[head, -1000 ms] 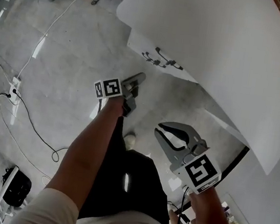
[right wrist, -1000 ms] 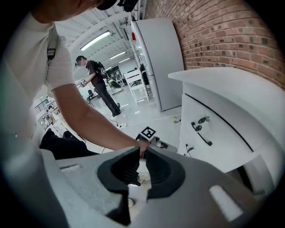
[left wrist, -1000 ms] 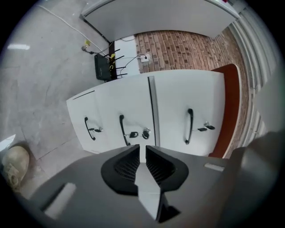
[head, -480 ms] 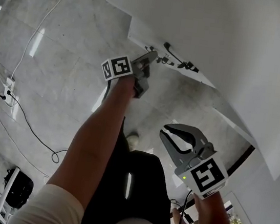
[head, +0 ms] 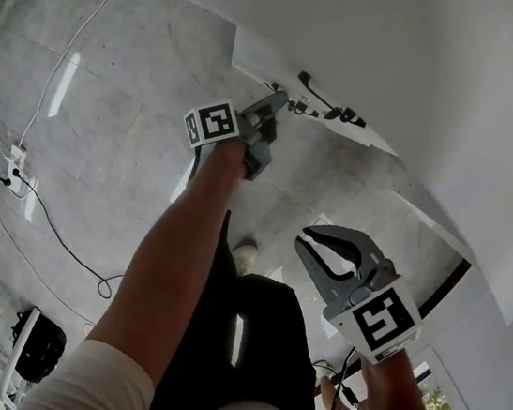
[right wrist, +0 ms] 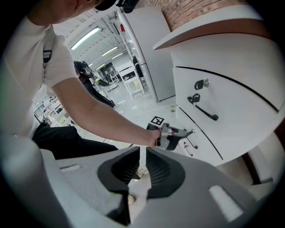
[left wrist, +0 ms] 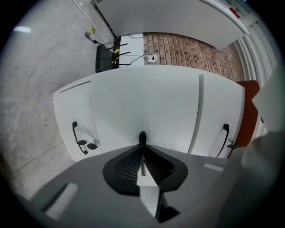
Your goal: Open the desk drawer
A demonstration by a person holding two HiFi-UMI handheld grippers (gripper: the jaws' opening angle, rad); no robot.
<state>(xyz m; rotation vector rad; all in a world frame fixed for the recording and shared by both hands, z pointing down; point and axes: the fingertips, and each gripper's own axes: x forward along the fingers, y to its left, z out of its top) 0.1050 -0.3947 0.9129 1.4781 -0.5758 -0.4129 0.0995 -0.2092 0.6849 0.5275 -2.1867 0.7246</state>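
Head view puts our left gripper [head: 276, 101] at upper centre, its tip just beside the left end of the drawer's [head: 258, 62] black handle [head: 315, 94]. We cannot tell whether they touch. Keys [head: 347, 118] hang at the handle's right end. The drawer sits under the white desk [head: 427, 72], which fills the upper right of the frame. Our right gripper [head: 302, 240] hangs at lower centre right, well apart from the drawer and over the grey floor [head: 106, 131].

Left gripper view shows that gripper's [left wrist: 142, 136] jaws pressed together with nothing between them. They point at bare white front, with the handle [left wrist: 75, 133] and keys [left wrist: 91, 145] off at middle left.

Right gripper view shows our right gripper's [right wrist: 140, 153] jaws a narrow slit apart and empty. Beyond them, at centre, the left gripper [right wrist: 189, 132] reaches to the drawer [right wrist: 209, 147] beside its handle [right wrist: 189, 144]. The white fronts there lie flush along thin dark seams, so the drawer is shut.
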